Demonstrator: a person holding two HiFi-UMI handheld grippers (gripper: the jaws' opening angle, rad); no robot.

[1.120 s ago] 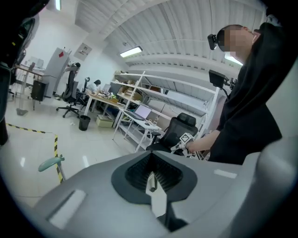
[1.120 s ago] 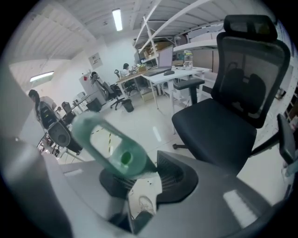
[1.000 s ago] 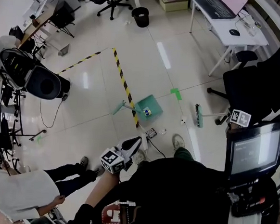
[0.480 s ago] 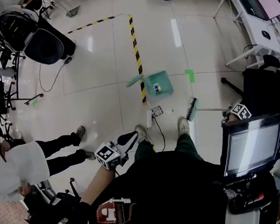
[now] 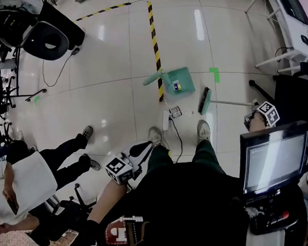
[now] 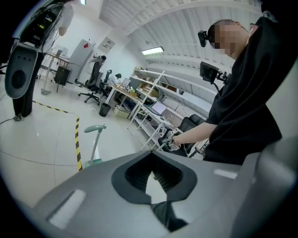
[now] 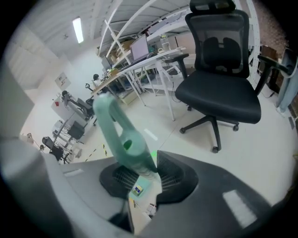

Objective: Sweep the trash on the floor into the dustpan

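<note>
**A:** The right gripper (image 7: 139, 179) is clamped on the green broom handle (image 7: 122, 139). Both jaws press against it, and the handle tilts up and away to the left in the right gripper view.

**B:** From the head view, the broom head (image 5: 204, 100) is down on the floor (image 5: 108, 100), just right of the dustpan (image 5: 179, 80). I can't tell whether the two touch.

**A:** The dustpan sits at the near end of the yellow-black tape line (image 5: 154, 35), and its upright handle (image 5: 152, 80) rises right at that tape. There's a small blue-and-yellow item (image 5: 176, 86) lying inside the pan.

**B:** Out on the tiles there's a small packet (image 5: 174, 112), between the dustpan and the wearer's shoes (image 5: 203, 130).

**A:** And the left gripper (image 5: 143, 157)?

**B:** It's held low beside the left leg. The left gripper view shows its jaws parted a little, with nothing between them, only pale floor through the gap.

**A:** A person in a white top (image 5: 16, 183) is over at the near left of the floor, well apart from the broom and pan.
</note>
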